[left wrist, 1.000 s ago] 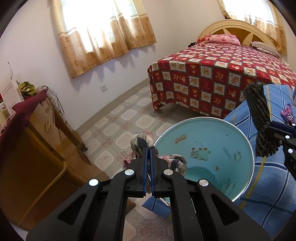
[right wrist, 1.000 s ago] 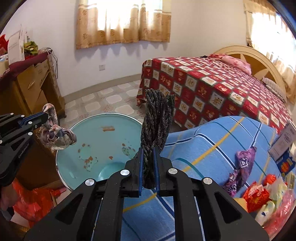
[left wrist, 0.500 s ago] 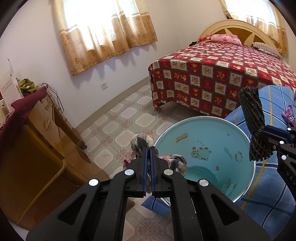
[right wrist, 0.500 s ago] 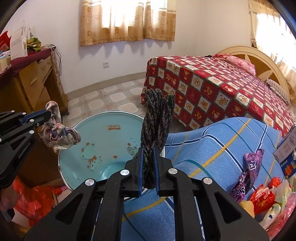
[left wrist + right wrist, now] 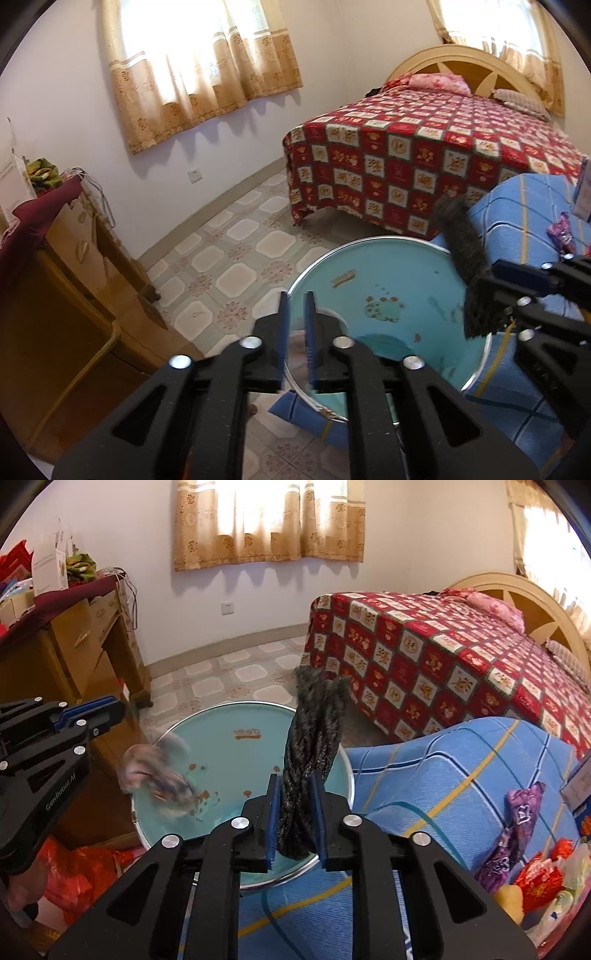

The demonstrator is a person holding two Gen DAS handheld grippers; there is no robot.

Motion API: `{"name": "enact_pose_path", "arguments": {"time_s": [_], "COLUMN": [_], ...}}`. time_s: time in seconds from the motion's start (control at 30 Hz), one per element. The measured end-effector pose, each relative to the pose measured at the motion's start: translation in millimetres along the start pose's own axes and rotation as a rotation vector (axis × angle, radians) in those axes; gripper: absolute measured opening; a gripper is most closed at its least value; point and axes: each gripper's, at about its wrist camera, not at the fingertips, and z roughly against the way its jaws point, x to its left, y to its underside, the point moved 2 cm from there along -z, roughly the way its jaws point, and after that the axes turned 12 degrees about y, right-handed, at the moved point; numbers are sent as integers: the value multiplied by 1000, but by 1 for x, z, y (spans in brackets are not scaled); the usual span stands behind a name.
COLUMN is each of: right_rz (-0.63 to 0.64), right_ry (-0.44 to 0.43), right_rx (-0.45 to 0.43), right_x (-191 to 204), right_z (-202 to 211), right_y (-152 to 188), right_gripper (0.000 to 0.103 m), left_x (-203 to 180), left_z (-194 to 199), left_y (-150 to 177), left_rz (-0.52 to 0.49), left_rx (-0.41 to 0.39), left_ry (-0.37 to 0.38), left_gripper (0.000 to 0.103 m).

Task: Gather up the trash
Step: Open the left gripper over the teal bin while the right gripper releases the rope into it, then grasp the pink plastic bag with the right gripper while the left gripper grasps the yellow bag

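Below both grippers sits a turquoise basin (image 5: 236, 746). Parted, the left gripper (image 5: 297, 325) has just let go a blurred floral scrap (image 5: 159, 775) (left of centre). The right gripper (image 5: 295, 812) has been loosening around a dark, twisted, speckled wrapper (image 5: 314, 734) at frame centre.

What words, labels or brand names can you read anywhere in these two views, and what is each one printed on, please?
"GenRobot.AI": white lettering on the side of the left gripper, in the right wrist view.
Orange word inside the teal basin: seen upside down, looks like "deer", not certain.
White box on the dresser: print too small to read.
Purple wrapper on the blue blanket: lettering unreadable.
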Motion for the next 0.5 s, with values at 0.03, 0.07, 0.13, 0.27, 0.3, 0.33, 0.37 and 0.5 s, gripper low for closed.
{"name": "enact_pose_path", "arguments": {"time_s": [0.03,0.07,0.13,0.27,0.3,0.33,0.37,0.5], "right_rz": [-5,-10,-20,-44,-49,-57,-68,-148], "right_ry": [-2,-6,-7,24,39,62,96,224], "right_rx": [-2,-3,-2,-4,-3,-2,-4,-16], "right_x": [-1,-1,-4,-15,-18,-24,-33,-75], "right_z": [0,0,1,12,16,21,29,64], "right_y": [1,1,2,10,12,16,21,51], "right_gripper": [32,39,40,42,42,42,42,46], "left_x": [-2,-2,-3,-2,-2,-3,-5,-19], "left_z": [1,2,2,0,-1,-1,-2,-13], "left_y": [0,0,0,2,3,4,6,19], "left_rz": [2,-1,1,11,10,8,6,-3], "left_rx": [-8,-12,-10,1,4,8,13,60], "left_ry": [4,7,12,5,7,10,12,34], "left_gripper": [41,45,46,49,50,51,53,58]}}
